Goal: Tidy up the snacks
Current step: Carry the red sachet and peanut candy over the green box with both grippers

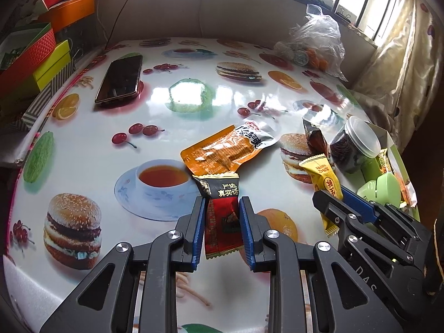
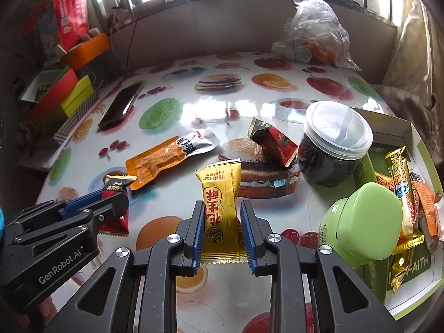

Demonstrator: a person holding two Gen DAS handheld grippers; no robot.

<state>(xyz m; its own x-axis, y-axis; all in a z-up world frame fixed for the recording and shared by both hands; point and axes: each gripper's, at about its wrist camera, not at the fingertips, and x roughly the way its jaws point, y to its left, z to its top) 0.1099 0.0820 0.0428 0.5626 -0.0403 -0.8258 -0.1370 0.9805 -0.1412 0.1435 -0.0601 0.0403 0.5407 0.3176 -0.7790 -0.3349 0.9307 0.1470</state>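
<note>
My left gripper (image 1: 222, 202) is shut on a red and black snack packet (image 1: 222, 222), held just above the printed tablecloth. That gripper (image 2: 111, 199) and its packet (image 2: 116, 222) also show at the lower left of the right wrist view. My right gripper (image 2: 221, 206) is shut on a yellow snack packet (image 2: 220, 194), which stands upright between the blue pads. An orange and white packet (image 1: 222, 149) lies flat on the table beyond both. A second red and black packet (image 2: 274, 141) leans against a clear-lidded jar (image 2: 333, 149) of dark contents.
A green-edged box (image 2: 388, 127) at the right holds several snack packets and a green round container (image 2: 363, 224). A phone (image 1: 119, 80) lies at the far left. A clear plastic bag (image 1: 316, 44) sits at the back right. Stacked coloured boxes (image 1: 41, 55) line the left edge.
</note>
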